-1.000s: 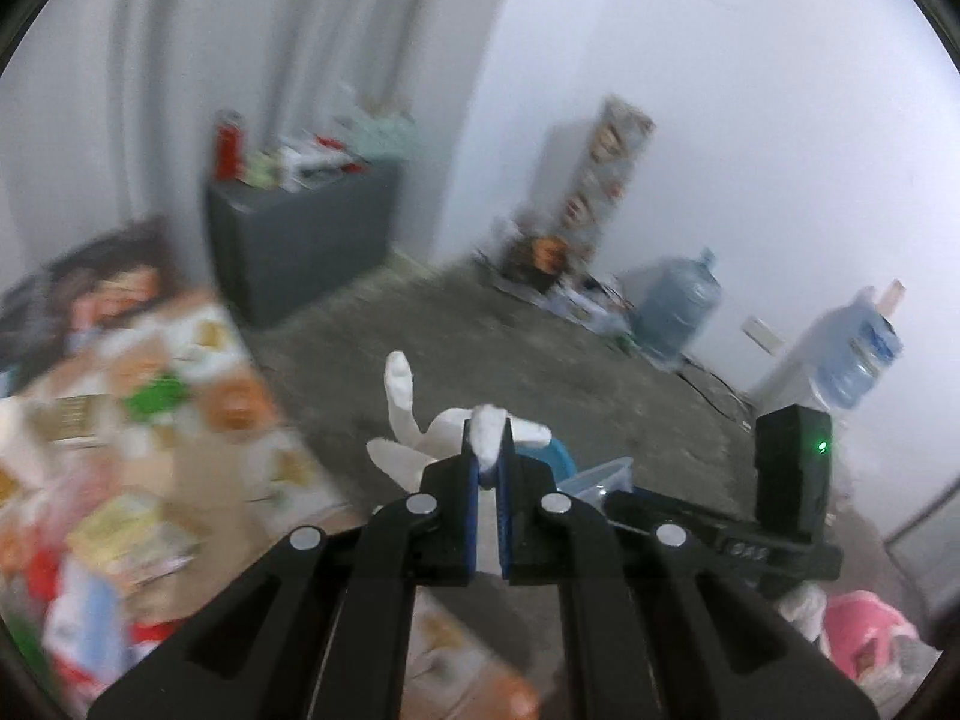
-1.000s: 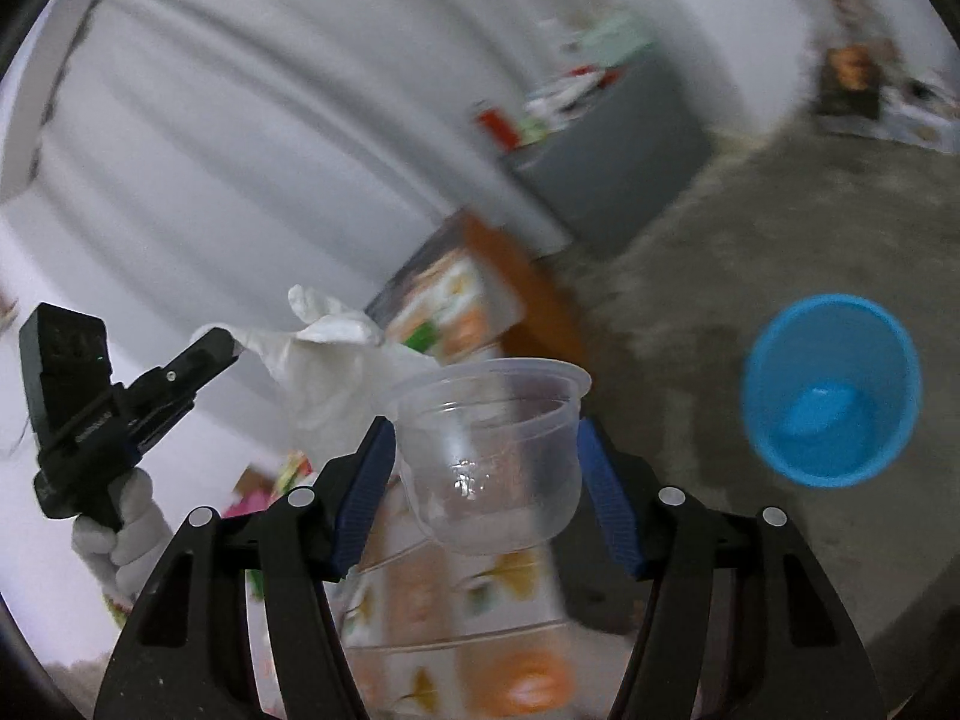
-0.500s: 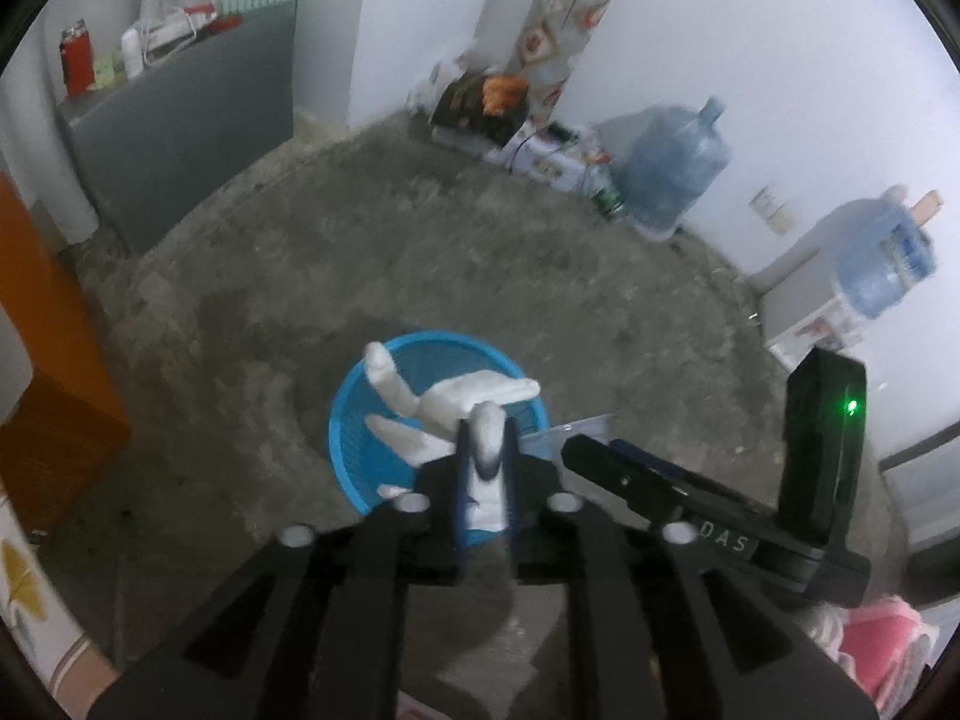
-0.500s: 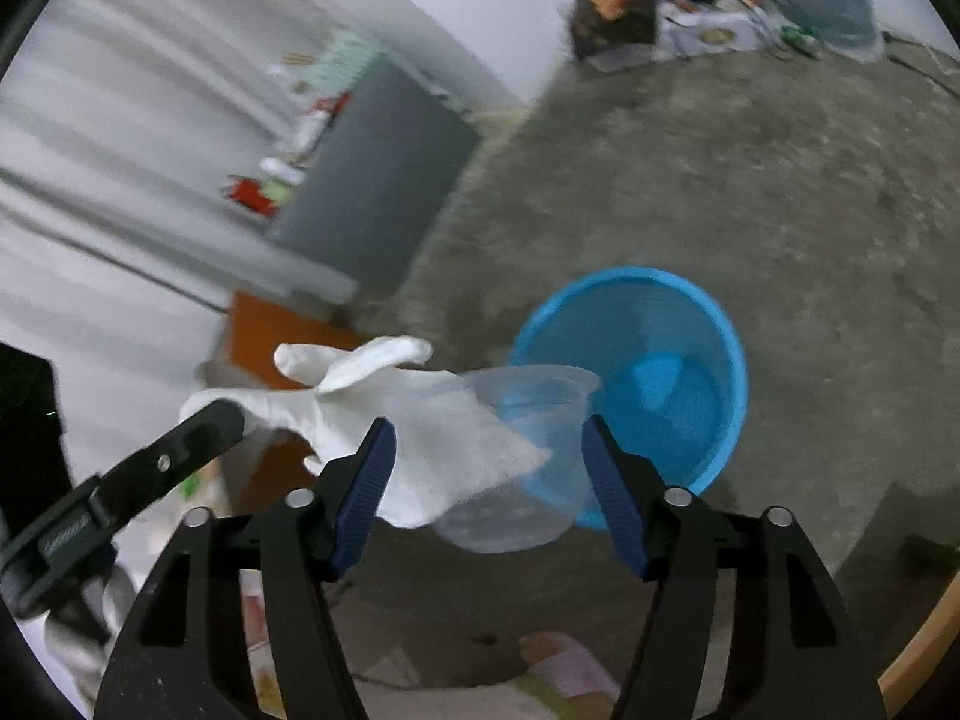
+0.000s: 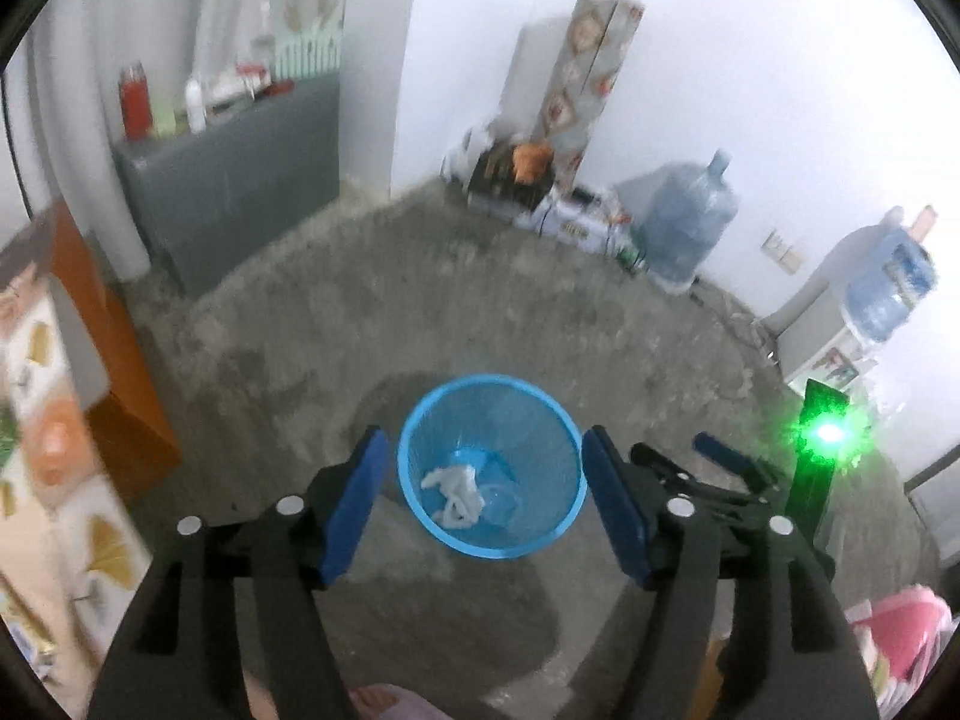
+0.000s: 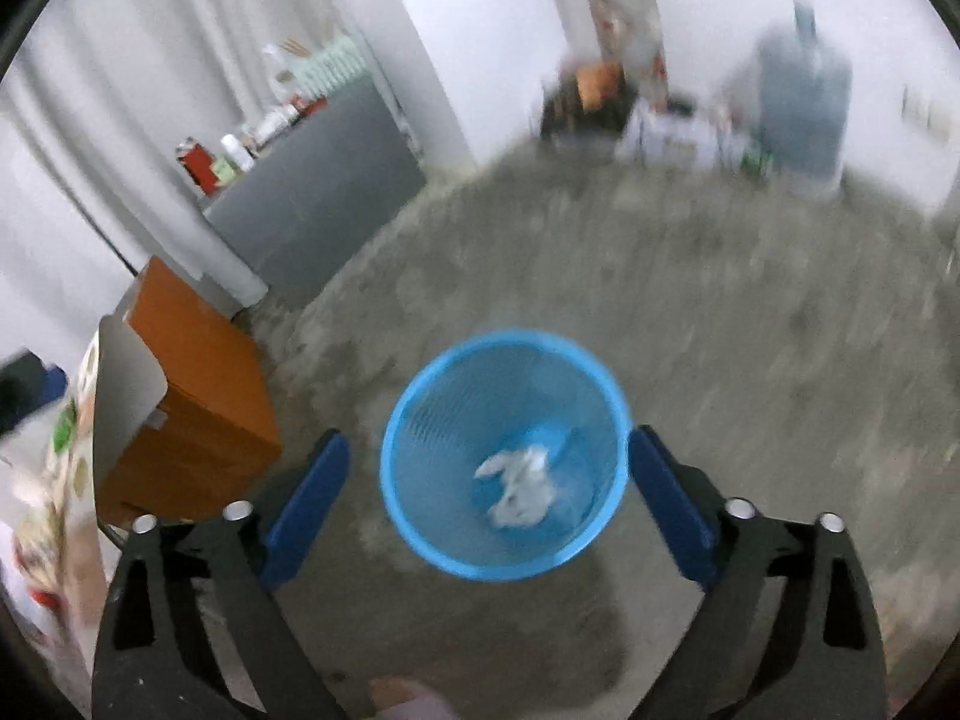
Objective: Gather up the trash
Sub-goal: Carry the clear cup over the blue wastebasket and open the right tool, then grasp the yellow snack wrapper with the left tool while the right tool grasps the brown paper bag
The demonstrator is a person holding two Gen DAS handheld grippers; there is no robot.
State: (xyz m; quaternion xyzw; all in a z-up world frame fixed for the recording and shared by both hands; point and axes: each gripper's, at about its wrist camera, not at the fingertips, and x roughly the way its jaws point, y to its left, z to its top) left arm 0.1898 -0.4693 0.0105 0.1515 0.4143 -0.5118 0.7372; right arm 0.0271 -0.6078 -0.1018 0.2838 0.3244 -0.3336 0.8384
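A round blue mesh bin [image 5: 489, 379] stands on the concrete floor below both grippers. A crumpled white glove [image 5: 455, 489] lies in its bottom, with a clear plastic cup [image 5: 503, 497] beside it. My left gripper [image 5: 485, 439] hovers over the bin, its jaws opening with nothing between them. My right gripper [image 5: 678, 450] shows just to its right, a green light glowing on it. In the right wrist view the bin [image 6: 504, 335] holds the glove [image 6: 519, 483], and my right gripper [image 6: 487, 438] is above it, jaws opening wide and empty.
An orange cabinet [image 6: 198, 384] and a table under a patterned cloth [image 5: 42, 480] stand close on the left. A grey cabinet [image 5: 240, 180] with bottles is farther back. Water jugs [image 5: 690, 228] and boxes line the far wall. A pink bag [image 5: 900, 630] lies at the lower right.
Both grippers swung down over the blue bin and opened. The white glove left the left gripper and the clear cup left the right; both now lie in the bin.
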